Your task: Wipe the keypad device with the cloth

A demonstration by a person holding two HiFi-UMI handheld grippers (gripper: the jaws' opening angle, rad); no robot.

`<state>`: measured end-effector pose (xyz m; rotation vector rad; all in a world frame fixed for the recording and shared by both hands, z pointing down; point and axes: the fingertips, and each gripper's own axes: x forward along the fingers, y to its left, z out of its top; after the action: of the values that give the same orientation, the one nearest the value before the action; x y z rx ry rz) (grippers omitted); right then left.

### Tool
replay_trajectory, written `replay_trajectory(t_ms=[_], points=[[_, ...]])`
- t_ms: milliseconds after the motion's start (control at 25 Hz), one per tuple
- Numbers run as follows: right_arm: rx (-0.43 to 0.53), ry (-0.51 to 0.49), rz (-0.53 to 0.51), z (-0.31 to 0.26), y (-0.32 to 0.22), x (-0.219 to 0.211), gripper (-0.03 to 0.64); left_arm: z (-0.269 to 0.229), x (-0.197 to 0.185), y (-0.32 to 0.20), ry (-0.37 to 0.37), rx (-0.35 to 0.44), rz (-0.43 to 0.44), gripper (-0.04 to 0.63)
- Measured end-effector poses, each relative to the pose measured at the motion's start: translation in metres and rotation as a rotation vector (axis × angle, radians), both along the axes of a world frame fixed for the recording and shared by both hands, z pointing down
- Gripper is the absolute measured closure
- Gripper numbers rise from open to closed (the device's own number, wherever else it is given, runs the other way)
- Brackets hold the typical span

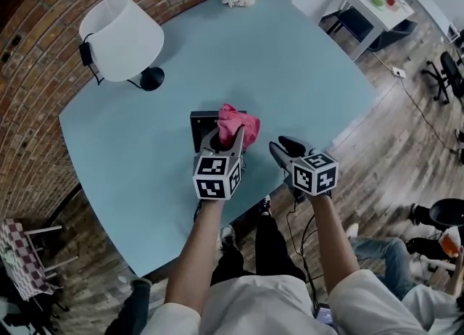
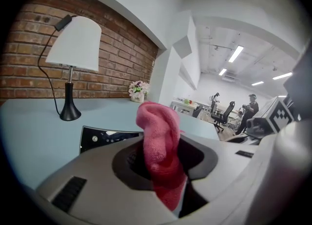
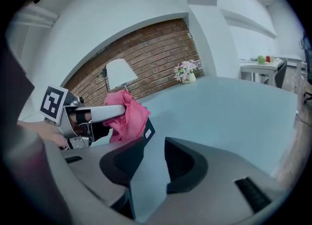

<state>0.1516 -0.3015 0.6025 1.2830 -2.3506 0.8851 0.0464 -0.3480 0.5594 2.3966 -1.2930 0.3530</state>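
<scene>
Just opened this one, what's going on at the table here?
A person at a light blue table holds a claw in each hand. The left claw is clamped on a bunched pink cloth, holding it over the black keypad device that lies flat on the table. Whether the cloth touches the device is unclear. The right claw is open and empty, off to the device's right. A white-shaded lamp stands further back.

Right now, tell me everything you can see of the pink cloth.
The pink cloth looks like soft, fuzzy fabric, bunched into a crumpled wad. The left tool is clamped on it, with a rounded fold sticking out past the jaws and the rest trailing back between them. It is held over the black keypad device; whether it touches the device is not clear.
</scene>
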Motion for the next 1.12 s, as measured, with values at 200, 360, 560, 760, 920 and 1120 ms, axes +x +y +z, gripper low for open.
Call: replay_trajectory(t_ms=[200,360,560,760,920,1120], points=[[0.002,0.025,0.063,0.0,0.005,0.017,0.52,0.003,0.002,-0.002,-0.004,0.0,-0.006,0.443],[0.007,0.03,0.088,-0.002,0.003,0.023,0.532,0.005,0.003,-0.001,-0.007,-0.001,-0.013,0.443],[0.02,0.036,0.112,-0.005,0.003,0.027,0.551,0.013,0.005,0.007,-0.025,-0.011,-0.007,0.443],[0.044,0.065,0.128,-0.015,0.005,0.03,0.572,0.026,0.005,0.018,-0.019,-0.042,-0.009,0.443],[0.058,0.068,0.135,-0.022,0.007,0.029,0.581,0.038,0.005,0.028,-0.045,-0.06,0.006,0.443],[0.063,0.08,0.139,-0.027,0.008,0.025,0.583,0.054,0.003,0.037,-0.062,-0.099,0.033,0.443]])
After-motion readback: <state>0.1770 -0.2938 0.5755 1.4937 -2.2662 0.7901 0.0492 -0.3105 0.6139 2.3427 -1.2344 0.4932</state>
